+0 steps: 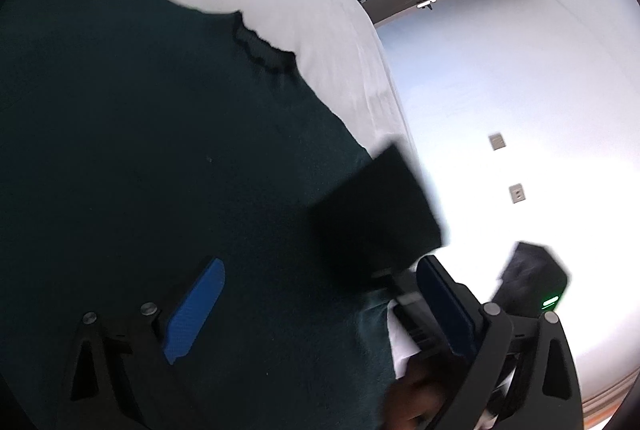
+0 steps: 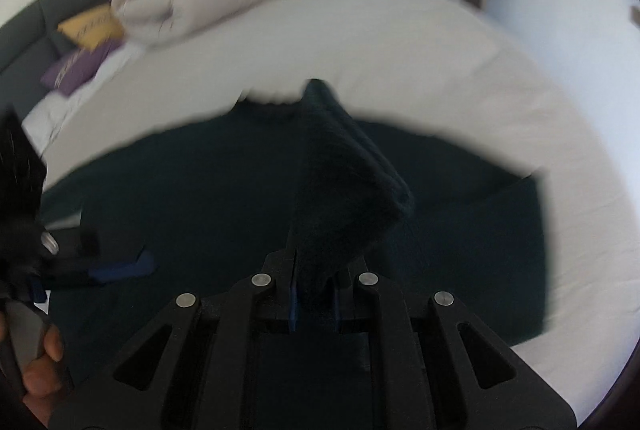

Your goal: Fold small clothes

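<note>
Right wrist | dark green sweater [image 2: 200, 198] flat | sleeve [image 2: 344, 182] lifted

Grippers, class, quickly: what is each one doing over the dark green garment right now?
Left gripper: jaws open, empty, above the dark green garment.
Right gripper: jaws shut on a fold of that garment.
</note>
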Tool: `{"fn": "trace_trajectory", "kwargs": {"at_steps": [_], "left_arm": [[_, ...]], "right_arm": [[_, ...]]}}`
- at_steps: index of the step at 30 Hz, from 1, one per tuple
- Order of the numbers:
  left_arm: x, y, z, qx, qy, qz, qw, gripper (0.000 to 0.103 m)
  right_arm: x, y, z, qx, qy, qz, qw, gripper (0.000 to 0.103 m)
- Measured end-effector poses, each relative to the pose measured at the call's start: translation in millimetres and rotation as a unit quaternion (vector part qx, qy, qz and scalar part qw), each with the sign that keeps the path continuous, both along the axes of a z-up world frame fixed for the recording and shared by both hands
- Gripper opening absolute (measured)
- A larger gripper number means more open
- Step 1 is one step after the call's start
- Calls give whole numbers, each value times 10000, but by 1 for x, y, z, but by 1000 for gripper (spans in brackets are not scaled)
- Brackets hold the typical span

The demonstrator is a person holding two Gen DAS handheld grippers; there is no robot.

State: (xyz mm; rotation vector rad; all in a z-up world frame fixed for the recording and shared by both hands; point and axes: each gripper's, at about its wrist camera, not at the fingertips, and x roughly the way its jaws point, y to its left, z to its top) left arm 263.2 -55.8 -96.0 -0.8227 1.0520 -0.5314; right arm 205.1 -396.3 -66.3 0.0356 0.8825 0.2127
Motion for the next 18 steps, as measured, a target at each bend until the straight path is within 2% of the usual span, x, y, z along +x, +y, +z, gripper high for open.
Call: {"fn": "trace_trajectory", "kwargs": {"at_steps": [3,4,6,7,8,9,12,14,15,17,18], "left_arm": [[6,5,-15,-198,196,72,9996,98],[8,4,-18,-212,241,60,9995,98],[11,-1,-24,-235,310,-33,9992,98],[12,-5,-26,-249,332,-73,9991,98],[13,-9,-29,-254,361,-117,9990,98],[13,-14,-31,-251,393,-151,9988,98],[16,-24,-37,-256,506,-172,9982,98],[17,-27,-38,-322,537,-130,9980,98],[18,-30,-39,-301,559,-138,9979,94],[20,-36,-43,-65,655,-216,9976,77],[21,-39,-45,64,694,-273,9972,58]], "right_arm": [[12,14,-48,334,592,45,9977,16],[11,19,-59,480,676,73,9965,19],[4,19,-75,798,571,194,9950,29],[-4,21,-86,982,590,240,9931,49],[-18,26,-86,1257,633,245,9897,72],[-23,22,-86,1571,635,166,9854,77],[-30,13,-84,1958,321,15,9801,78],[-43,2,-83,2055,247,-68,9783,78],[-54,-6,-82,2123,268,-83,9768,78],[-56,-15,-82,2211,361,-129,9745,78],[-49,-13,-86,2271,386,-168,9730,78]]}}
